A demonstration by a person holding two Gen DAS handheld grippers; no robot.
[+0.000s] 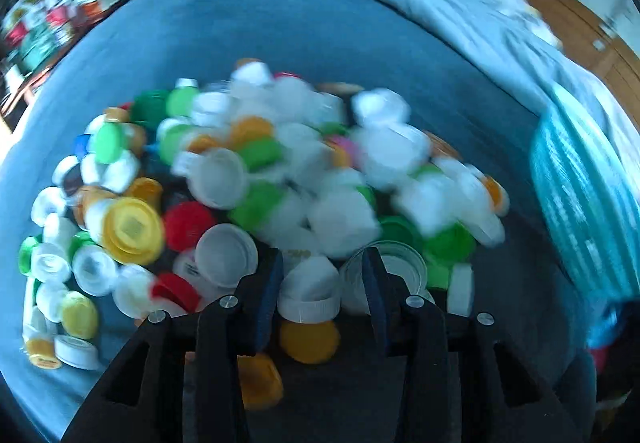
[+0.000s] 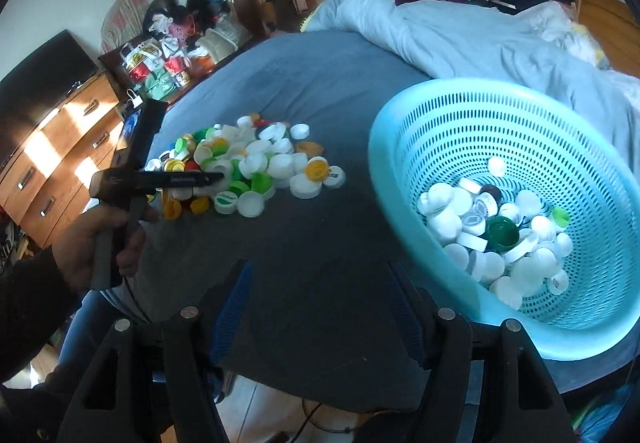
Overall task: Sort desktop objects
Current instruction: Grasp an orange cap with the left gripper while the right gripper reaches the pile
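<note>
I have the left hand-held gripper (image 1: 322,279) nose-down over the near edge of the heap of bottle caps (image 1: 256,179), because that is where single caps lie loose enough to take one at a time. Its jaws stand part-way apart, and a white cap (image 1: 308,293) sits between the blue pads; I cannot tell whether the pads touch it, so I judge it framed rather than gripped. A yellow cap (image 1: 308,339) lies just below it, close enough to get nudged.

The heap rests on the dark blue bed cover (image 2: 320,91), not on any worktop, so the soft surface lets caps tilt and sink, which explains the steep approach. In the right wrist view a hand (image 2: 100,243) carries that left tool over the pile.

The right hand-held gripper (image 2: 320,303) is spread wide with nothing between its pads, hanging above bare cover beside the turquoise basket (image 2: 404,179). The basket is tipped towards me, and it holds mostly white caps with a dark green one (image 2: 500,231), so I take it as the sorting bin.
</note>
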